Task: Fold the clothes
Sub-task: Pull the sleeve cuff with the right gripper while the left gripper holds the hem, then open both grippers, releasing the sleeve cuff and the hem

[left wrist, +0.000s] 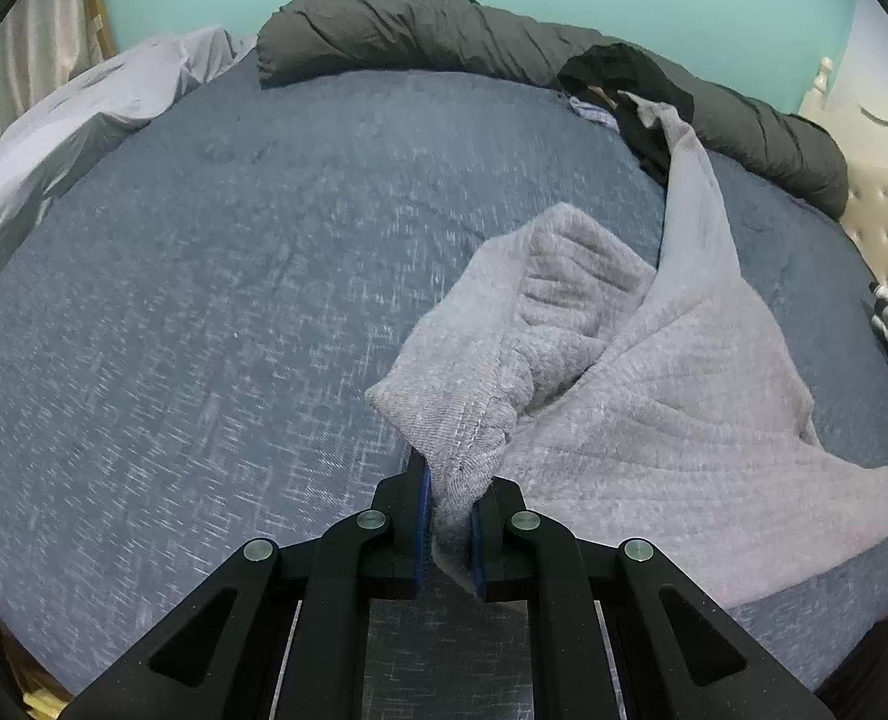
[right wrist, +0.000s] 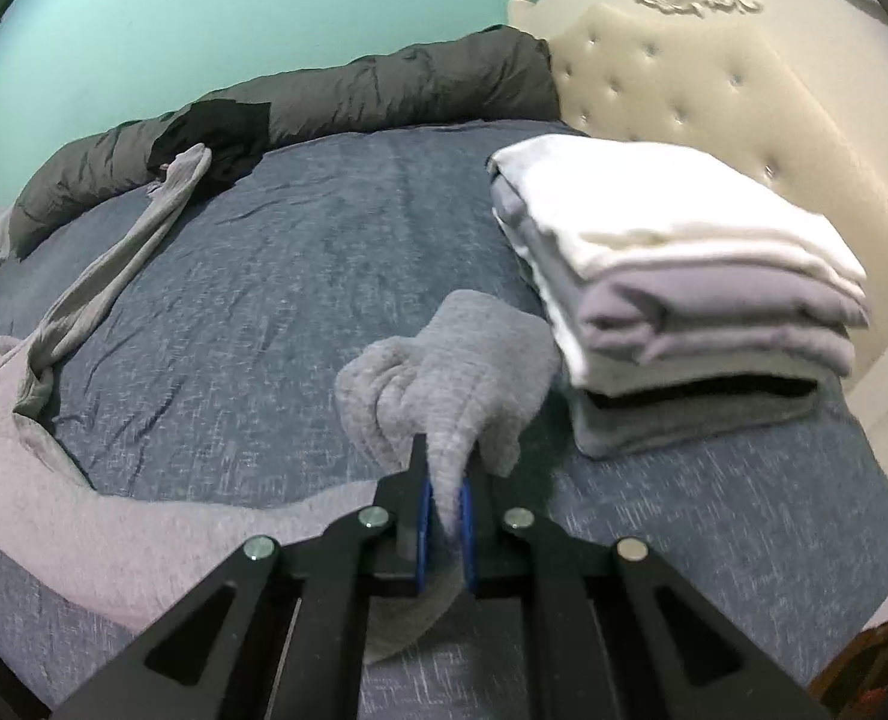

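- Your left gripper (left wrist: 449, 525) is matte black, with two angular fingers rising from the bottom of the frame.
- Each of its fingers carries a blue pad (left wrist: 423, 531) on the inner face.
- Four round silver pins (left wrist: 259, 549) mark its linkage joints, two on each side.
- Triangular cut-outs lighten the outer arms at lower left and lower right.
- Your right gripper (right wrist: 444, 531) has the same build: black links, blue pads (right wrist: 422, 534), silver pins (right wrist: 631, 549).
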